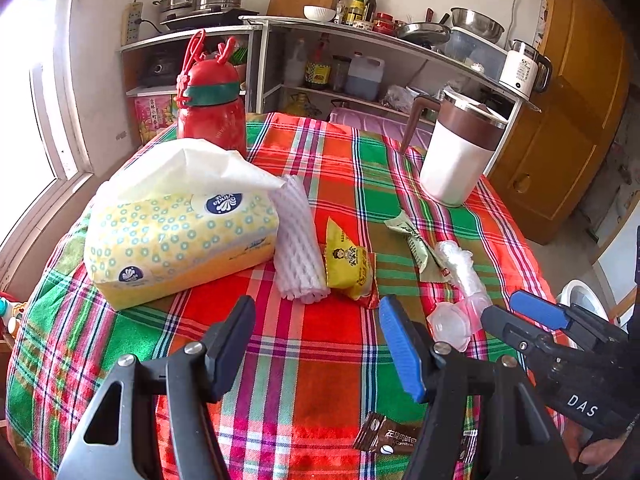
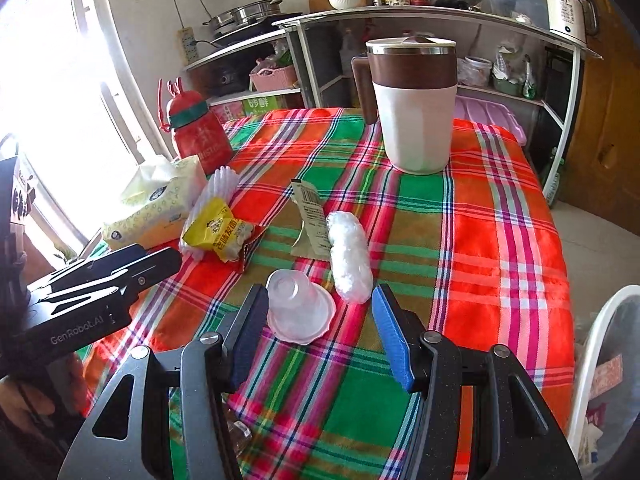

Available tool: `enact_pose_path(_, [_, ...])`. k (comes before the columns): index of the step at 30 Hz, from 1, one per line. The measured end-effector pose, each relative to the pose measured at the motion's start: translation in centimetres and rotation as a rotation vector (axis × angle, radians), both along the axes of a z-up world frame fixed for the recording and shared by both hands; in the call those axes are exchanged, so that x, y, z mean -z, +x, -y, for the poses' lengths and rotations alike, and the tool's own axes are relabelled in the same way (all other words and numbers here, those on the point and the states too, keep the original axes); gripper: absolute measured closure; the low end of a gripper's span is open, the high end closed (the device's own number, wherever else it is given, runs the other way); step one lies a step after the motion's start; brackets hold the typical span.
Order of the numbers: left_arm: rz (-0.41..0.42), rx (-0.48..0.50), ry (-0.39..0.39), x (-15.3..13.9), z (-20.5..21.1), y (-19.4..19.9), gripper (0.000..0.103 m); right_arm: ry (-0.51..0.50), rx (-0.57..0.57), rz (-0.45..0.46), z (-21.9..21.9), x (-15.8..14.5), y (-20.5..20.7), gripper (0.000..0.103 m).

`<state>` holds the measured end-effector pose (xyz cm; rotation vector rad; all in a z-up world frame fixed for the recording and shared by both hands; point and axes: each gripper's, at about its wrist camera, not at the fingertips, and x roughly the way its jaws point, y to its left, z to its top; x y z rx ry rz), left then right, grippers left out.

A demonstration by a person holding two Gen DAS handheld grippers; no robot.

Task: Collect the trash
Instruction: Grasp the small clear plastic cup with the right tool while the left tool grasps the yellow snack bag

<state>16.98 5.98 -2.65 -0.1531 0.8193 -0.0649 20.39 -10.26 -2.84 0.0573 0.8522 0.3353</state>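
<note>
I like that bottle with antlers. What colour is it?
Red bottle with a green band, clearest in the left wrist view.

Bare tablecloth [image 1: 304,344] lies open in front of the trash. On the left a tissue pack [image 1: 176,236] and red bottle [image 1: 212,108] block the way; at the far right stands a mug [image 2: 412,108]. The bin [image 2: 600,360] crowds the table's right edge.

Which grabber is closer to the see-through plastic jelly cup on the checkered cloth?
The right gripper is closer: the clear plastic jelly cup lies right at its open jaws, beside the black one. The left gripper hangs off to the cup's left, aimed nearer the yellow snack wrapper.
</note>
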Motion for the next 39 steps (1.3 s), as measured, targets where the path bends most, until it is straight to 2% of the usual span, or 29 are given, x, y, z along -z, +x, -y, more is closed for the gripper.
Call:
enact_pose_path(3, [-0.012, -0.003, 0.0, 0.2, 0.0, 0.6, 0.037, 0.016, -0.006, -0.005, 0.0, 0.2, 0.4, 0.051])
enact_pose_path(6, [-0.017, -0.001, -0.024, 0.3, 0.0, 1.0, 0.037, 0.016, 0.002, 0.005, 0.0, 0.1, 0.5, 0.065])
enact_pose_path(10, [-0.013, 0.0, -0.012, 0.3, 0.3, 1.3, 0.037, 0.034, -0.012, 0.001, 0.0, 0.1, 0.6, 0.077])
enact_pose_path(12, [-0.022, 0.002, -0.028, 0.4, 0.3, 1.7, 0.037, 0.024, -0.009, 0.013, -0.1, -0.1, 0.5, 0.093])
enact_pose_path(13, [-0.021, -0.006, -0.023, 0.4, 0.3, 1.8, 0.037, 0.019, -0.005, 0.017, -0.1, -0.2, 0.4, 0.095])
enact_pose_path(20, [-0.018, -0.012, -0.01, 0.5, 0.2, 1.8, 0.037, 0.023, -0.03, 0.028, -0.2, 0.0, 0.4, 0.094])
enact_pose_path(21, [-0.019, -0.009, -0.015, 0.6, 0.2, 1.8, 0.037, 0.018, -0.029, 0.03, -0.4, 0.0, 0.4, 0.087])
enact_pose_path(22, [-0.022, -0.006, -0.018, 0.6, 0.2, 1.9, 0.037, 0.01, -0.031, 0.03, -0.6, 0.0, 0.5, 0.074])
enact_pose_path(24, [-0.019, -0.01, -0.008, 0.5, 0.2, 1.8, 0.037, -0.008, -0.037, 0.025, -0.9, 0.1, 0.6, 0.059])
enact_pose_path(25, [-0.015, -0.008, -0.007, 0.5, 0.1, 1.7, 0.037, 0.0, -0.047, 0.026, -0.9, 0.1, 0.5, 0.058])
enact_pose_path(33, [-0.018, -0.007, -0.018, 0.5, 0.0, 1.6, 0.036, -0.006, -0.034, 0.003, -1.3, 0.8, 1.5, 0.058])
enact_pose_path(35, [-0.016, -0.006, -0.016, 0.5, 0.2, 1.7, 0.036, -0.003, -0.028, -0.005, -1.2, 1.1, 1.7, 0.075])
enact_pose_path(39, [0.022, 0.016, 0.026, 0.0, 1.2, 1.7, 0.037, 0.002, -0.013, -0.01, -0.7, 1.3, 1.5, 0.077])
